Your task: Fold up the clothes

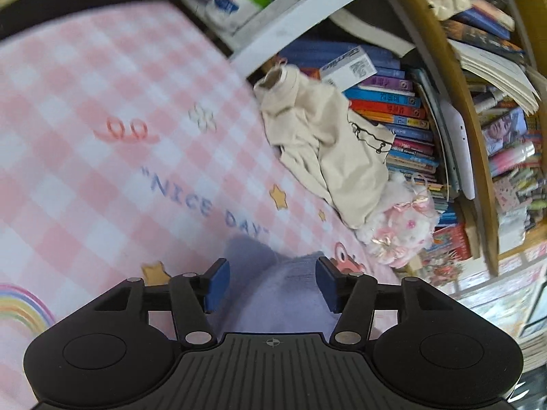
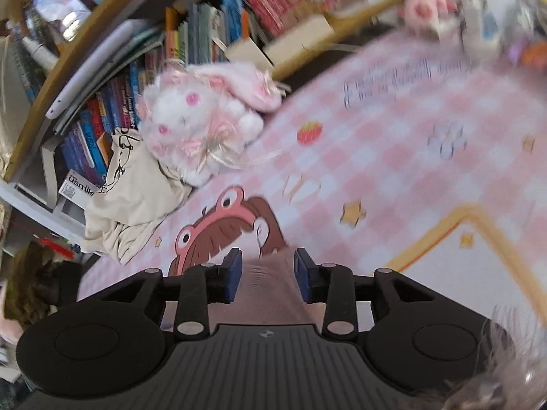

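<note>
A pale lilac garment (image 1: pixel 273 283) lies under and between the fingers of my left gripper (image 1: pixel 271 282), whose blue pads stand wide apart, open. In the right wrist view the same cloth looks pinkish (image 2: pixel 270 283) and sits between the pads of my right gripper (image 2: pixel 268 275), which are apart and not pinching it. Both grippers hover just over the pink checked mat (image 1: pixel 102 119). A crumpled cream garment (image 1: pixel 324 143) with a black line drawing lies at the mat's far edge against the books; it also shows in the right wrist view (image 2: pixel 133 198).
A fluffy white and pink plush toy (image 2: pixel 201 119) sits beside the cream garment, also in the left wrist view (image 1: pixel 403 225). A wooden shelf crammed with books (image 1: pixel 393 102) borders the mat. The mat (image 2: pixel 393 143) carries printed cartoons. Fuzzy grey fabric (image 2: pixel 506 369) shows at lower right.
</note>
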The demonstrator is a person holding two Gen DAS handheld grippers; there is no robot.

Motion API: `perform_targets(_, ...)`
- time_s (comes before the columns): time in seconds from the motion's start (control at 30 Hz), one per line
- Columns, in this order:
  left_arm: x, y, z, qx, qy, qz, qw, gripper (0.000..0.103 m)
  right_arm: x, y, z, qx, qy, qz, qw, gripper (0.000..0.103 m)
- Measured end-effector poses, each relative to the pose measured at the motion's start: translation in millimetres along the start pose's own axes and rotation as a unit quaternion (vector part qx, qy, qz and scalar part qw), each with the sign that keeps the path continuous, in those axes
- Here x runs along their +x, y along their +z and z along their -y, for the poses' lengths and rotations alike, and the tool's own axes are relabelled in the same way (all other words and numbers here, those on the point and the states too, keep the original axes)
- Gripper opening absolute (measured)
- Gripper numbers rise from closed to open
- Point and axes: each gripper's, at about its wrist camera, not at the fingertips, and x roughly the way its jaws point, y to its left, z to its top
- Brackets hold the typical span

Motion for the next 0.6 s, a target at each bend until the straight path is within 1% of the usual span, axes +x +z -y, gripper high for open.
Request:
perform_targets(0.1,2.0,-5.3,13.3,0.071,0.025,0.004,0.9972,0.056,-6.0,-1.5,-13.2,-0.076,-0.015,0.005,0.997,0.046)
perform_targets(0.17,3.4,-8.8,22.2,0.118,0.042,0.006,0.9922,0.056,-4.0,-8.4,-23.4,-0.132,-0.024,-0.001,0.991,0.047)
perform_targets(0.23,4.7,-12.3,31.1,0.164,0.058,0.008,0.9847,0.056,1.7,-18.1,-33.6,-0.186,-0.037,-0.006,0.982,0.047)
perform_targets(0.33,6.8,-17.6,44.4,0.233,0.083,0.012,0.9688,0.056,13.8,-30.8,-43.0,-0.244,-0.059,-0.003,0.968,0.047)
perform_targets(0.4,9.0,-20.4,52.9,0.275,0.097,0.014,0.9564,0.056,24.5,-33.7,-44.5,-0.259,-0.068,-0.007,0.963,0.047)
perform_targets(0.5,25.2,-14.4,58.7,0.281,0.096,0.010,0.9547,0.054,38.5,-32.2,-43.1,-0.259,-0.076,-0.011,0.963,0.045)
perform_targets(0.57,34.0,-12.1,63.8,0.294,0.092,0.003,0.9514,0.053,46.5,-30.5,-42.3,-0.257,-0.081,-0.015,0.963,0.042)
perform_targets(0.6,37.9,-11.6,66.4,0.304,0.090,0.001,0.9485,0.053,49.2,-29.4,-41.6,-0.255,-0.080,-0.018,0.964,0.041)
